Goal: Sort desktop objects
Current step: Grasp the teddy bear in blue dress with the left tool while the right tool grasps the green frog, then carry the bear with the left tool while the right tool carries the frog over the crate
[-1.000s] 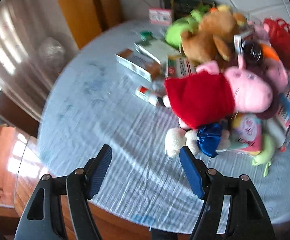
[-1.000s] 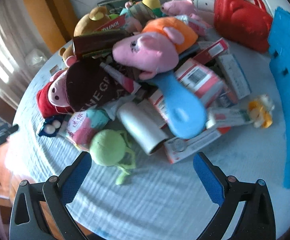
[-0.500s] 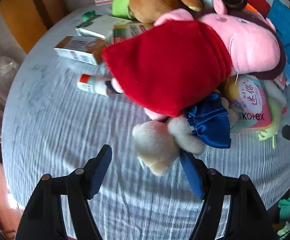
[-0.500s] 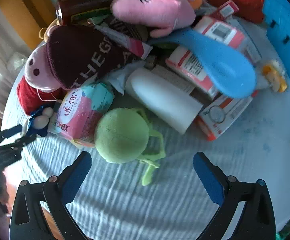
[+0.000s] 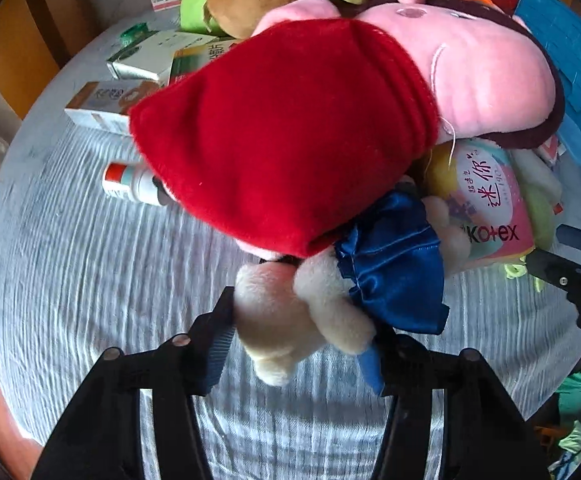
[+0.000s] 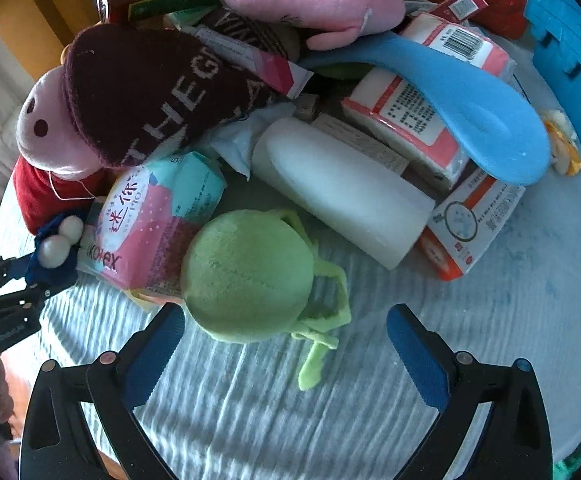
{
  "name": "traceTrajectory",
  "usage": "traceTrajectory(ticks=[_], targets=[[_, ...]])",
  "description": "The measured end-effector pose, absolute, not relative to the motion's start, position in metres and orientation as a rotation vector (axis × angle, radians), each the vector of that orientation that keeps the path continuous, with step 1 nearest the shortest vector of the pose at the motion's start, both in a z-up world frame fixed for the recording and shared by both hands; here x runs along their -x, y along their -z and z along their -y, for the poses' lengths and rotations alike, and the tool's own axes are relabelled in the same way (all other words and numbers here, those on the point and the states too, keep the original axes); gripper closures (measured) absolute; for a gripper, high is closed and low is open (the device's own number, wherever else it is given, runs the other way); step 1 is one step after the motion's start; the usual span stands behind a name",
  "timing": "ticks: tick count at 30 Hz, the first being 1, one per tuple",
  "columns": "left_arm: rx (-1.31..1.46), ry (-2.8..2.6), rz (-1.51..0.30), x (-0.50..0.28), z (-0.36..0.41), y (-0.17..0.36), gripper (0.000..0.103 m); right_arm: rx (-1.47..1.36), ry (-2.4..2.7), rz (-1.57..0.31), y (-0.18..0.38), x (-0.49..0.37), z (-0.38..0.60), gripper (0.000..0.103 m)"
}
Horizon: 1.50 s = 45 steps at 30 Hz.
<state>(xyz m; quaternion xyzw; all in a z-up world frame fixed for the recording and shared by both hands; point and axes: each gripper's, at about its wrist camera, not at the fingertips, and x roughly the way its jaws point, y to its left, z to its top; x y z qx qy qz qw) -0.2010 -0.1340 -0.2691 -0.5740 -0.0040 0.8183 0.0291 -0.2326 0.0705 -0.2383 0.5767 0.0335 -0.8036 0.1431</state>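
Plush toys, boxes and packets lay heaped on the cloth-covered table (image 5: pixel 70 280), none yet sorted.

From the left wrist, the left claw (image 5: pixel 298 344) was closing around the cream feet of a small plush in a blue satin skirt (image 5: pixel 390 272). The feet sat between the jaws, the left pad touching one foot, while the right pad was mostly covered by skirt fabric, so a firm pinch could not be confirmed. This toy lay at the near edge of the pile, partly under a pink pig plush in a red dress (image 5: pixel 290 132). A good grasp would probably take both feet, not only loose satin, and draw the toy out low and toward the table edge so the pig would not tumble. The small plush's head and body were hidden beneath the red dress.

From the right wrist, the right claw (image 6: pixel 286 340) stood wide, its jaws on either side of a round green plush (image 6: pixel 246 276) without touching it. That toy rested on the cloth against a pink Kotex packet (image 6: pixel 146 232). Closing on the round body rather than its thin dangling limbs looked safest. Its face was turned away, and the sorting bins could not be identified.
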Motion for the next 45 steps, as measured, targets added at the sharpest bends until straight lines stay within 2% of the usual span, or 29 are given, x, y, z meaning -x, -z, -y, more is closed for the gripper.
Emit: traceTrajectory(ticks=[3,6,7,8,11,17,30,38,45], targets=[[1.766,-2.532,0.014,0.201,0.133,0.266,0.052,-1.661,2.318,-0.102,0.242,0.236,-0.066,0.002],[1.749,-2.541,0.012,0.197,0.131,0.260,0.053,-1.665,2.274,-0.078,0.247,0.239,-0.061,0.026],[1.735,-2.547,0.014,0.193,0.130,0.256,0.053,-1.667,2.256,-0.062,0.247,0.239,-0.060,0.037],[1.727,-2.552,0.012,0.191,0.130,0.253,0.053,-1.658,2.261,-0.070,0.245,0.237,-0.059,0.041],[1.689,-2.570,0.000,0.179,0.125,0.240,0.053,-1.636,2.284,-0.124,0.238,0.229,-0.059,0.043],[1.576,-2.623,0.007,0.168,0.115,0.201,0.053,-1.562,2.313,-0.056,0.208,0.217,-0.077,0.043],[1.311,-2.860,0.032,0.172,0.097,0.103,0.053,-1.145,2.543,-0.046,0.066,0.196,-0.096,0.043],[1.144,-2.910,0.046,0.171,0.075,0.068,0.053,-0.929,2.650,-0.048,0.002,0.162,-0.104,0.042],[1.004,-2.905,-0.002,0.170,0.013,0.038,0.053,-0.804,2.726,-0.002,-0.036,0.154,-0.158,0.042]])
